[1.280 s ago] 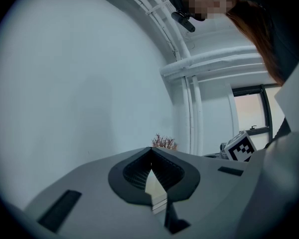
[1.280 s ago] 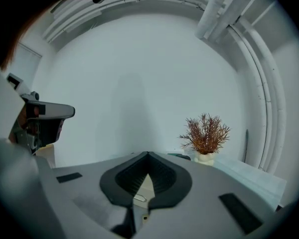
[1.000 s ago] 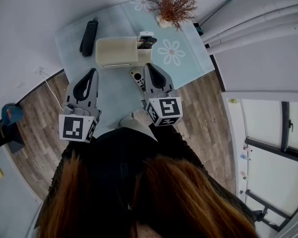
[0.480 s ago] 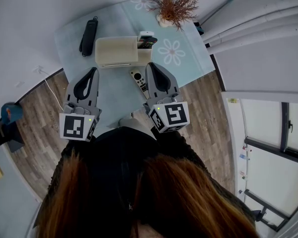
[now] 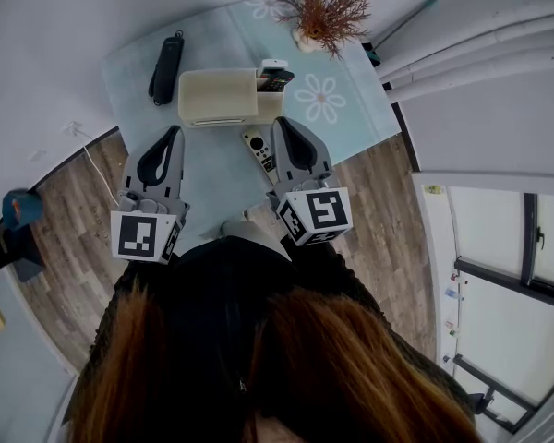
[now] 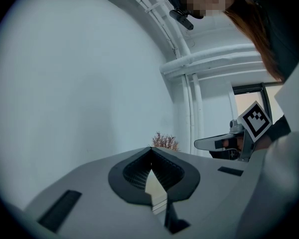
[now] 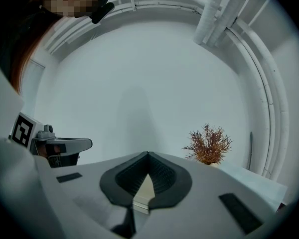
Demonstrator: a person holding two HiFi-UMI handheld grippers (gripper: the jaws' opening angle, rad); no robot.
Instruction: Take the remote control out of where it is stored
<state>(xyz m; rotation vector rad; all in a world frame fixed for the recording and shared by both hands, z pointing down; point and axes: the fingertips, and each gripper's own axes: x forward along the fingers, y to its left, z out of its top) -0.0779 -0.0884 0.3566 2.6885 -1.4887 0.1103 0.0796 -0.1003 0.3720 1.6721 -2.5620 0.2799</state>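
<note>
Pale-blue tabletop, both grippers short of the cream box.
Head view: remote control stands in the box's end slot, just ahead of the right gripper. Left gripper view: left gripper pressed together, empty. Right gripper view: jaws together, empty. Best to spread them first, then pinch the remote's upper end.

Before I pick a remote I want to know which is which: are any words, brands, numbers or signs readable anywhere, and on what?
No readable text in any view.
Left marker cube and right marker cube: black-and-white square patterns, not words.
Pale remote lying flat: button print too small to read.
Remotes standing in the beige holder: too small to read.
Black remote: no legible label.
</note>
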